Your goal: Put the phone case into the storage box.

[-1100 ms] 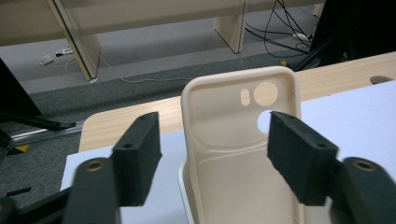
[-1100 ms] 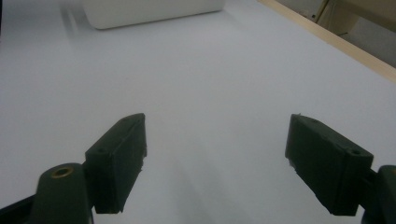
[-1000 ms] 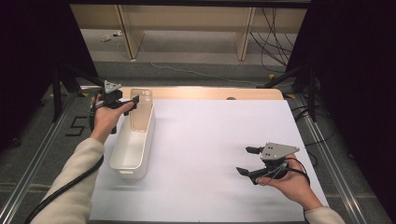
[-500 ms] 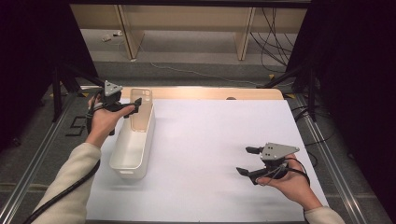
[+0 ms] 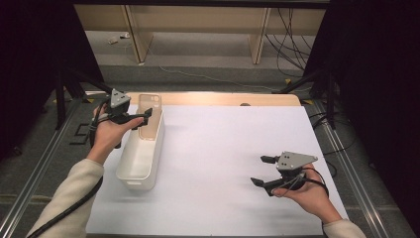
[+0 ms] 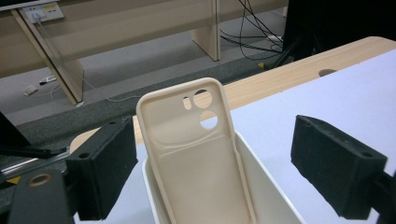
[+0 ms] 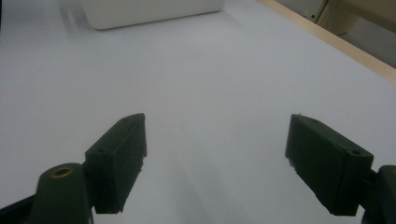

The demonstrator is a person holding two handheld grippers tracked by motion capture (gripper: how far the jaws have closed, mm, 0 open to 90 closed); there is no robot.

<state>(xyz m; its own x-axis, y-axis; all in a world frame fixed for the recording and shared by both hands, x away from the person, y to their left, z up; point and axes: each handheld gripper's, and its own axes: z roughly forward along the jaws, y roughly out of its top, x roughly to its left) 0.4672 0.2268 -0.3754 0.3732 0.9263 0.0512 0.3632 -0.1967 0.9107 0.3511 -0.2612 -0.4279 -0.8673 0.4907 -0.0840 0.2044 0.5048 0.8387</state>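
Phone case [image 6: 196, 154]: leaned upright against the end wall of the white bin [image 5: 140, 158], so it is kept standing.
Left gripper [image 6: 224, 163]: released, jaws spread clear of the case.
Right gripper [image 5: 264, 170]: held open, empty, parked over the white mat [image 5: 223, 148].

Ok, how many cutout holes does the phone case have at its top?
3. On the phone case, which leans in the white bin: a large round hole at top, a small one just left of it, and a medium one below.

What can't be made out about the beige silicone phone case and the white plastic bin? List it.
- Beige silicone phone case: lower end cut off by the left gripper view's bottom edge.
- White plastic bin: its floor beneath the case is hidden by the case, high view.
- Bin: blurred, cropped at the right gripper view's top.
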